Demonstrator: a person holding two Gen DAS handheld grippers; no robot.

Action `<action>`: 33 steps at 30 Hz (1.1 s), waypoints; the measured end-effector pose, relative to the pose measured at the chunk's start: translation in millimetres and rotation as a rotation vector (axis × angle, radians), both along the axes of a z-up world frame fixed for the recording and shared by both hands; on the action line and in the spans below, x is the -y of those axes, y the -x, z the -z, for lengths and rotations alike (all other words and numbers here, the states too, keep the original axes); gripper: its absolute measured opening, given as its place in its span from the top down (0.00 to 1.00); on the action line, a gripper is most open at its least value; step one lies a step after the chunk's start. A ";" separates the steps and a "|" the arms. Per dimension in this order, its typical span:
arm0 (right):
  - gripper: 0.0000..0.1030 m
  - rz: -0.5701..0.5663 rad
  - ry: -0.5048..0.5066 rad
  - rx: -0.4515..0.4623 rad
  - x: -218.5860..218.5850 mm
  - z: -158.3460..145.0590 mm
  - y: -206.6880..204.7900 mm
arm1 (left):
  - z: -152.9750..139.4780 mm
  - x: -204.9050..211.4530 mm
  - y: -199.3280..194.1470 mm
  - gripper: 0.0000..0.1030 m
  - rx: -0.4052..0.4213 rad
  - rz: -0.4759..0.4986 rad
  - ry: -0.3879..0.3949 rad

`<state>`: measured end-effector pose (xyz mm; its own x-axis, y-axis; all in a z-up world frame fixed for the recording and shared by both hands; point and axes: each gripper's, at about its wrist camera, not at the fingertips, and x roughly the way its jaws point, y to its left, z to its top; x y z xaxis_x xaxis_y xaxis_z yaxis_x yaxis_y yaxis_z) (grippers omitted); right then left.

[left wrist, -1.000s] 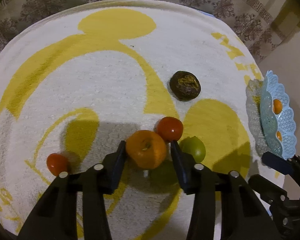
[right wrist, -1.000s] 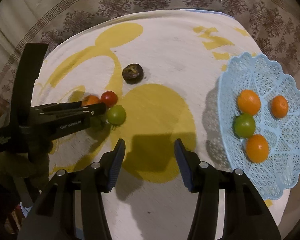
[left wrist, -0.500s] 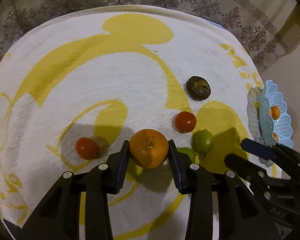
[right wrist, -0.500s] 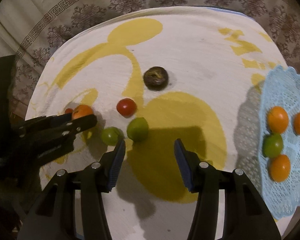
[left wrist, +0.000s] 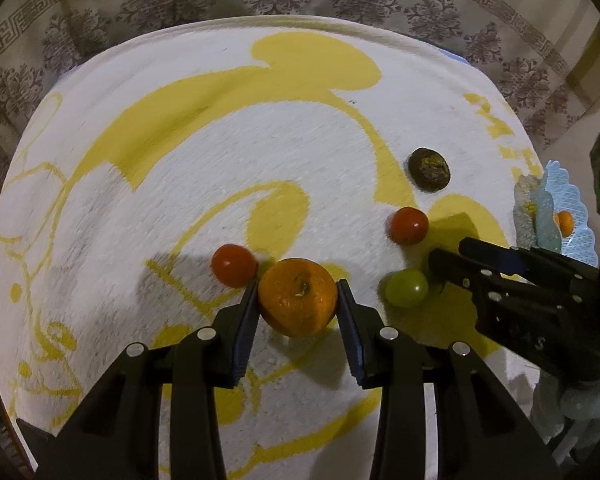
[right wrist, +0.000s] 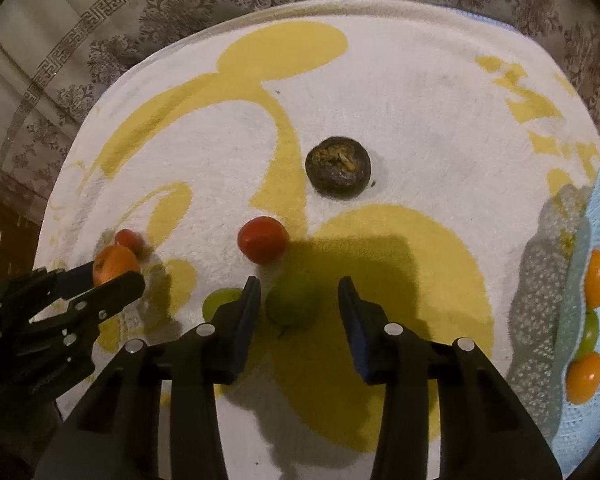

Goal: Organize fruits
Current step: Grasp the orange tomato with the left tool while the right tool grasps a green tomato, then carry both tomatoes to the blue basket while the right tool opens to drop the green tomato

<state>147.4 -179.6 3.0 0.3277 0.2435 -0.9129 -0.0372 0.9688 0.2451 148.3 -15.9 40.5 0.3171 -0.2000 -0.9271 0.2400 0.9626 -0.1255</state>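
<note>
Left tool [left wrist: 298, 308] pinches the orange [left wrist: 297, 298]; right tool [right wrist: 298, 300] is closing around a green fruit [right wrist: 290, 306] near the towel's [right wrist: 420, 120] middle, pads not yet touching. It could roll away leftward if nudged. Loose: two tomatoes, two green fruits, one dark fruit [right wrist: 338, 168].

Dim warm light from above casts hard shadows on the towel [left wrist: 204, 184]; fisheye edges bend and darken, slightly blurred.

Both wrist cameras look steeply down, close over the towel [left wrist: 180, 208], sharing its fruit-strewn middle.
</note>
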 end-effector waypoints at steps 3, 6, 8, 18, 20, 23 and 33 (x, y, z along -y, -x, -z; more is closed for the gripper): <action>0.64 -0.004 -0.008 -0.014 -2.0 5.4 -1.4 | -0.3 -0.9 1.4 0.63 -0.001 -0.003 -0.003; 0.67 -0.008 0.006 -0.014 -3.8 8.8 -1.6 | -1.0 0.0 3.0 0.63 -0.002 -0.004 -0.006; 0.72 -0.013 0.004 -0.010 -2.9 8.7 -1.0 | -1.8 -0.3 4.0 0.63 -0.001 -0.004 -0.006; 0.72 -0.023 -0.006 0.013 3.6 -4.2 11.0 | -6.8 8.6 10.6 0.63 0.007 -0.007 -0.016; 0.72 -0.024 -0.011 0.021 6.9 -9.0 15.8 | -8.6 11.0 12.7 0.63 0.011 -0.009 -0.019; 0.72 -0.024 -0.018 0.033 12.2 -16.6 21.8 | -12.1 15.3 16.4 0.63 0.018 -0.011 -0.023; 0.72 -0.032 -0.047 0.079 34.4 -43.5 45.6 | -31.1 32.6 34.6 0.63 0.052 -0.031 -0.043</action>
<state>101.8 -213.9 46.5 0.3894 0.2970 -0.8719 -0.0888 0.9543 0.2854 113.7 -48.5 71.5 0.3709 -0.1499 -0.9165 0.2151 0.9739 -0.0722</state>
